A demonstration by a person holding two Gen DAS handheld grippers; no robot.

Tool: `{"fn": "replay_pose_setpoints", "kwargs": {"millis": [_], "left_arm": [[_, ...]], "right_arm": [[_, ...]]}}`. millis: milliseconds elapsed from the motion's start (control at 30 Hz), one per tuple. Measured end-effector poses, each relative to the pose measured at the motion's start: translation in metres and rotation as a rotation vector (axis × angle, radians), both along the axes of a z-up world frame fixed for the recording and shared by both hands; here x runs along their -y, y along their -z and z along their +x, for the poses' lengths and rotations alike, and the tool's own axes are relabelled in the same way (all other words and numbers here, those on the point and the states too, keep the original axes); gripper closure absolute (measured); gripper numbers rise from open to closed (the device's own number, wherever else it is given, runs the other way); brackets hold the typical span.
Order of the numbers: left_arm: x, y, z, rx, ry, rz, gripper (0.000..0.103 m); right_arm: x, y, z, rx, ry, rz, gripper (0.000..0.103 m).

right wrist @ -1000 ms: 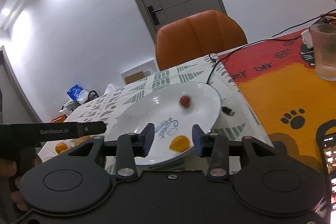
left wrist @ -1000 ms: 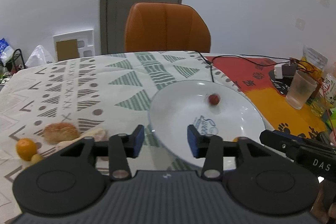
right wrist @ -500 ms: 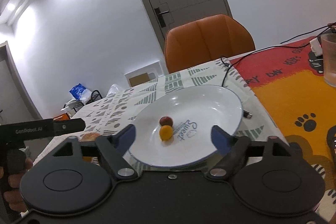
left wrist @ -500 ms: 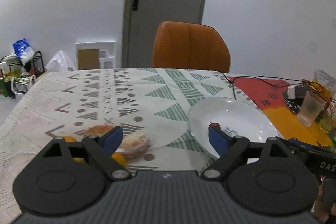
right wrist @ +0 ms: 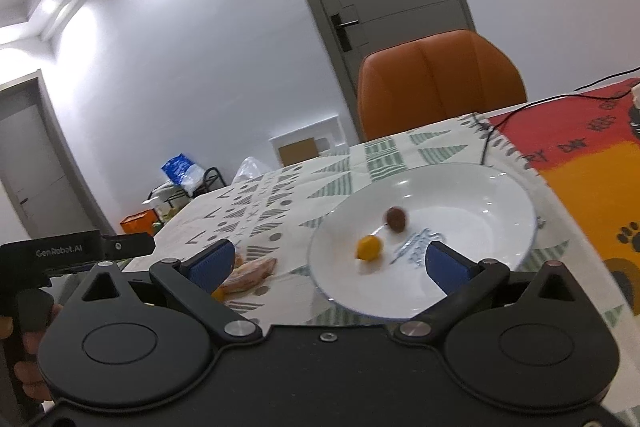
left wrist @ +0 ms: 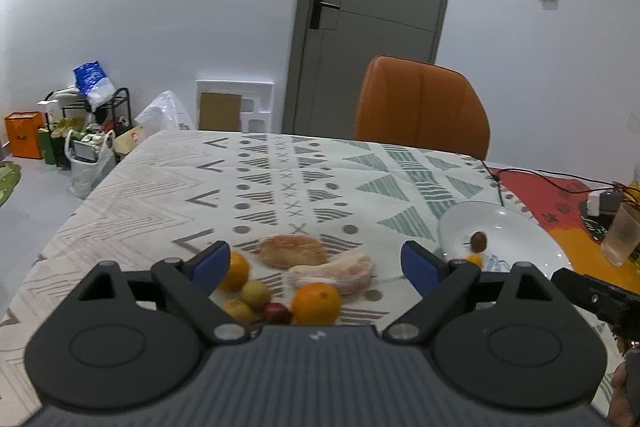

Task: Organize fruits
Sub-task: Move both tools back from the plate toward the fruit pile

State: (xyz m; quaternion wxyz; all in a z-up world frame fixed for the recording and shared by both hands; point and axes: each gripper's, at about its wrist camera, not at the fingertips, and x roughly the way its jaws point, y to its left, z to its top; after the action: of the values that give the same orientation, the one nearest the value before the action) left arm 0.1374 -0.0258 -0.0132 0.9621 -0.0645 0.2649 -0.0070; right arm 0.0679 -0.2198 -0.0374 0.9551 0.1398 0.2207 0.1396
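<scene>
Far half of the patterned tablecloth is left bare. Near edge is crowded by a cluster of oranges and small fruits; right side is occupied by the white round plate.

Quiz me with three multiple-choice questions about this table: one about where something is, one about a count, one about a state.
1. Where is the plate?
A. on the chair
B. on the table
C. on the floor

2. How many fruits lie on the plate?
A. two
B. four
C. none

3. How do the right gripper's jaws stand?
A. wide apart, empty
B. clamped on a cup
C. clamped on the plate

Answers:
1 B, it sits on the patterned cloth.
2 A, a brown fruit and a yellow fruit.
3 A, opening, nothing is between them.
</scene>
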Motion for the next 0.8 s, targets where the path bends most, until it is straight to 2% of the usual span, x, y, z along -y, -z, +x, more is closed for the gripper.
{"fn": "replay_pose_setpoints", "kwargs": {"millis": [500, 800], "left_arm": [[-0.048, 0.006, -0.011, -0.001, -0.085, -0.027, 0.012], [-0.064, 0.016, -0.015, -0.013, -0.088, -0.035, 0.014]], "right_arm": [[-0.044, 0.000, 0.009, -0.009, -0.081, -0.009, 0.000], [-0.070, 0.003, 0.010, -0.030, -0.132, -0.057, 0.003]]}}
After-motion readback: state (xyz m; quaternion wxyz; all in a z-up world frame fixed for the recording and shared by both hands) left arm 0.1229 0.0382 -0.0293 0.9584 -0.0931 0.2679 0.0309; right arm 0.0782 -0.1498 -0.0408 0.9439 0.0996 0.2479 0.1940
